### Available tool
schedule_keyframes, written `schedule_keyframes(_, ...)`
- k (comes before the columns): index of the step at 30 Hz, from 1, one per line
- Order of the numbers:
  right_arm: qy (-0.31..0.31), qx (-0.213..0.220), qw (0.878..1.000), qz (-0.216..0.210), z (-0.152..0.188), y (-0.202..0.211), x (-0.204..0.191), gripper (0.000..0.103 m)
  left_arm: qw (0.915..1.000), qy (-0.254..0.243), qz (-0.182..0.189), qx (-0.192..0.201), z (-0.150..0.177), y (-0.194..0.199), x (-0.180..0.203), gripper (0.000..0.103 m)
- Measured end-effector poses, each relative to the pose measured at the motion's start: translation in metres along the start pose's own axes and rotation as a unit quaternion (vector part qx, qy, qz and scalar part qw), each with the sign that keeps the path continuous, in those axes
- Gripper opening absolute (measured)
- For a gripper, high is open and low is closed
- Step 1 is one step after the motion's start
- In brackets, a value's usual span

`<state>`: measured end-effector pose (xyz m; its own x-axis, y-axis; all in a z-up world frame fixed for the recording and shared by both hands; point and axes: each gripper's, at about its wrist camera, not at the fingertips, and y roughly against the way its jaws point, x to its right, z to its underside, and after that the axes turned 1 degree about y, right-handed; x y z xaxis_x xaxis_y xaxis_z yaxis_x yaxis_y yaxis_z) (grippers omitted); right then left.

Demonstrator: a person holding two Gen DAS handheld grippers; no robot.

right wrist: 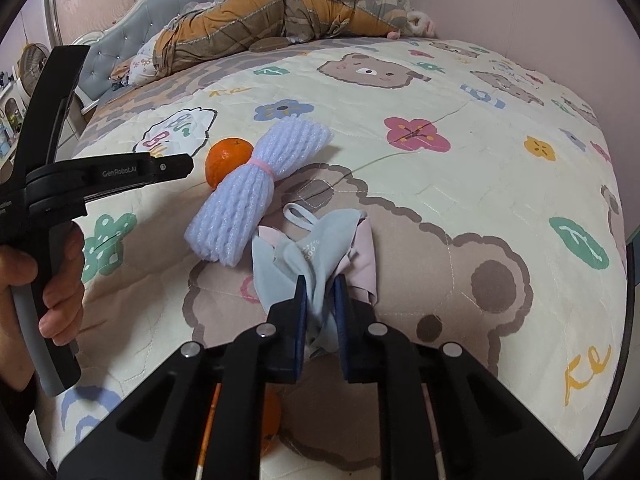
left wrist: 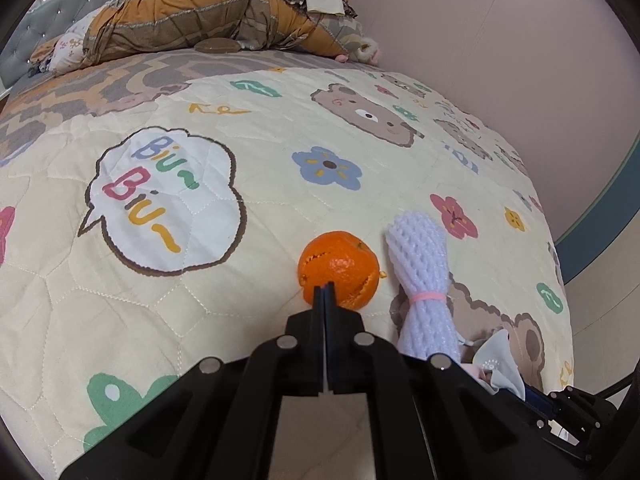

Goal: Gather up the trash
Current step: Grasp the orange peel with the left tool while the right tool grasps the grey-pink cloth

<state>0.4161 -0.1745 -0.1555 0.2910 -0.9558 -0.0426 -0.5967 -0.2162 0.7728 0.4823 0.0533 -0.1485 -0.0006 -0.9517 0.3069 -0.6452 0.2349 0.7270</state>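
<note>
1. Landmark: the foam net bundle (right wrist: 251, 196), white mesh tied with a pink band, lying on the cartoon bedspread (right wrist: 460, 184).
2. Left of the bundle, touching or just beside its banded middle: one orange (right wrist: 226, 160), peel split in the left wrist view (left wrist: 339, 268).
3. Left gripper (left wrist: 325, 292): fingers pressed together, nothing between them; tips sit right in front of the orange. Contact cannot be told.
4. In the right wrist view the left gripper (right wrist: 176, 168) hangs left of the orange, held by a hand (right wrist: 40, 280).
5. Just beside the bundle's near end, on its right: crumpled face masks (right wrist: 316, 256), pale blue and pink; exact number cannot be told.
6. Right gripper (right wrist: 320, 292): fingers narrowly apart, pinching the blue mask material between the pads.
7. Beyond the bundle: piled bedding (right wrist: 256, 12) against the headboard (right wrist: 132, 20).
8. Right of the bundle: wide bare bedspread up to the pink wall (right wrist: 520, 4).
9. Second orange shape (right wrist: 272, 416) shows under the right gripper's frame, mostly hidden.
</note>
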Motion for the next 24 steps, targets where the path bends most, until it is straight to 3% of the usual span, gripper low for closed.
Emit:
schedule_keyframes(4,0.002,0.000,1.000,-0.005,0.004,0.000,0.000,0.013,0.9996,-0.012,0.023,-0.007,-0.004,-0.004,0.008,0.004)
schedule_keyframes(6,0.000,-0.002,1.000,-0.008,0.003,-0.002,0.000,0.013,0.9995,-0.025,0.016,-0.006,-0.005,-0.007,0.015,0.026)
schedule_keyframes(8,-0.001,-0.002,1.000,-0.016,0.001,-0.003,0.001,0.017,0.9994,-0.033,0.011,-0.002,-0.007,-0.010,0.018,0.035)
schedule_keyframes(9,-0.002,0.003,1.000,-0.020,0.000,-0.001,0.001,0.021,0.9994,-0.033,0.013,-0.003,-0.008,-0.012,0.019,0.037)
schedule_keyframes(11,-0.005,0.002,1.000,-0.024,-0.003,-0.003,0.002,0.039,0.9993,-0.036,0.010,-0.005,-0.011,-0.017,0.022,0.042)
schedule_keyframes(14,-0.019,-0.002,1.000,-0.023,-0.007,-0.008,0.007,0.056,0.9990,-0.040,-0.014,-0.012,-0.018,-0.032,0.022,0.044)
schedule_keyframes(16,-0.027,-0.006,0.999,-0.027,-0.010,-0.013,0.009,0.064,0.9990,-0.033,-0.017,-0.024,-0.022,-0.043,0.018,0.053)
schedule_keyframes(18,-0.024,-0.012,0.999,-0.019,-0.012,-0.019,0.007,0.065,0.9987,-0.024,-0.028,-0.034,-0.024,-0.055,0.015,0.061)
schedule_keyframes(20,-0.018,-0.018,1.000,-0.014,-0.012,-0.026,0.002,0.065,0.9984,-0.018,-0.036,-0.039,-0.021,-0.062,0.012,0.060)
schedule_keyframes(21,-0.012,-0.019,1.000,-0.009,-0.011,-0.028,-0.001,0.063,0.9983,-0.020,-0.041,-0.036,-0.018,-0.064,0.011,0.052)
schedule_keyframes(24,0.004,-0.014,1.000,0.007,-0.007,-0.030,-0.009,0.046,0.9983,-0.016,-0.048,-0.027,-0.013,-0.061,0.005,0.027)
